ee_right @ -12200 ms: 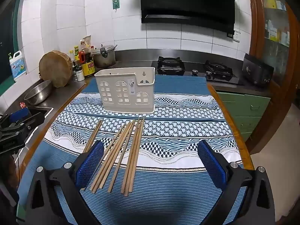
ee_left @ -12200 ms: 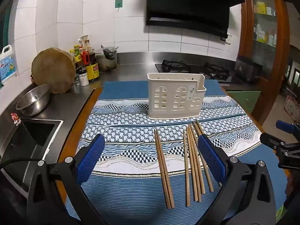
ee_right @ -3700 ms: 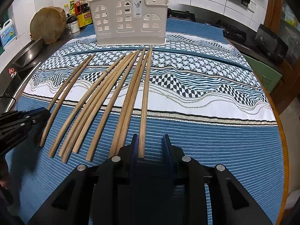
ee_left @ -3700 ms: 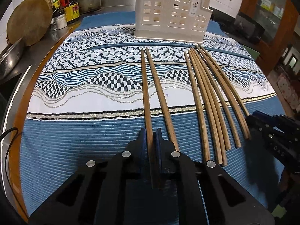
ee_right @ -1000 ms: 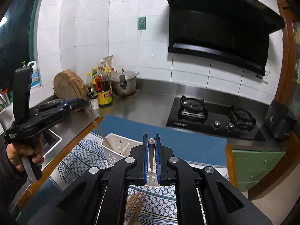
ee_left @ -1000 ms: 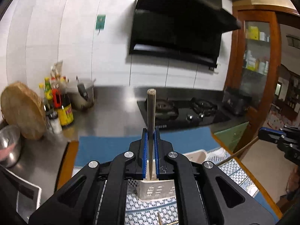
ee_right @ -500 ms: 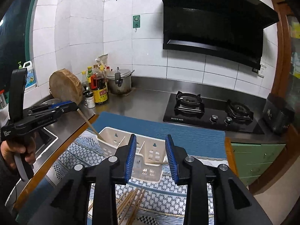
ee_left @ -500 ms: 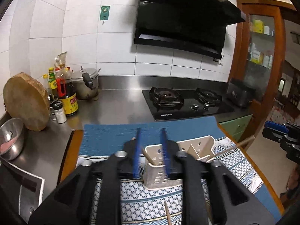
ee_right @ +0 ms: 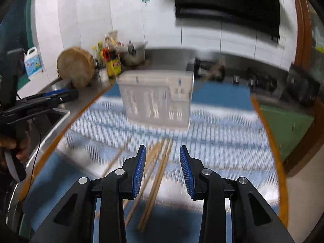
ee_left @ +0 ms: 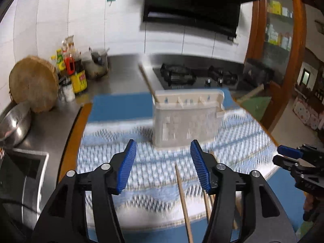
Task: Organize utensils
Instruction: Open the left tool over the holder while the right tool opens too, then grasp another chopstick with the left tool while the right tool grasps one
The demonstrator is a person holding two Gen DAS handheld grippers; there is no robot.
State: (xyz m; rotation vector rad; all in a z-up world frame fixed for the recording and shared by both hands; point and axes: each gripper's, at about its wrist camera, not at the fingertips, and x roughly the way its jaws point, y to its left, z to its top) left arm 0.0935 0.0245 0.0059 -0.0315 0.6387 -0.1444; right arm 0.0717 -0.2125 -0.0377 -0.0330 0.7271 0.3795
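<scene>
Chopsticks (ee_right: pixel 156 174) lie loose on the patterned blue cloth (ee_right: pixel 218 141) near its front edge, just beyond both grippers. The left gripper (ee_left: pixel 163 165) is opening with nothing between its pads, and so is the right gripper (ee_right: pixel 163 170). Farther back, toward the cloth's far edge, stands the white utensil holder (ee_left: pixel 187 119), one chopstick (ee_left: pixel 146 83) leaning out of its left corner.
</scene>
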